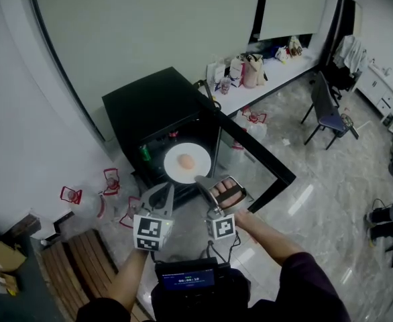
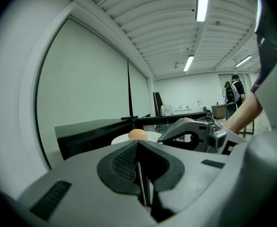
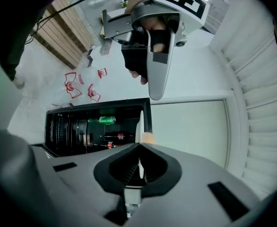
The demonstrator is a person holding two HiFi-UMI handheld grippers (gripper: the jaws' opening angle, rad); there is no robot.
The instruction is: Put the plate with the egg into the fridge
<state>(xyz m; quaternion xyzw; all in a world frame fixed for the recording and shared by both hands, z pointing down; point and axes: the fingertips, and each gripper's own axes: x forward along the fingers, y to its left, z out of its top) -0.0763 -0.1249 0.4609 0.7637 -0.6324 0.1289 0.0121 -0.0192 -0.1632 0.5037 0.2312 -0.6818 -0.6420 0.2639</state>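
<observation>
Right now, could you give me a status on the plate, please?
Left gripper shut, empty. Right gripper shut on plate rim, egg on top, before open fridge. Green can inside, left of plate.

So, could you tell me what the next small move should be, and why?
Probably ease the plate forward into the open fridge, keeping it level: the right gripper holds its near rim, the egg sits loose on top, and the plate is not yet inside.

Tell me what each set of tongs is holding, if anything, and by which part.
The right tongs pinch the white plate, egg on it, by its near rim; the left tongs are shut and empty.
</observation>
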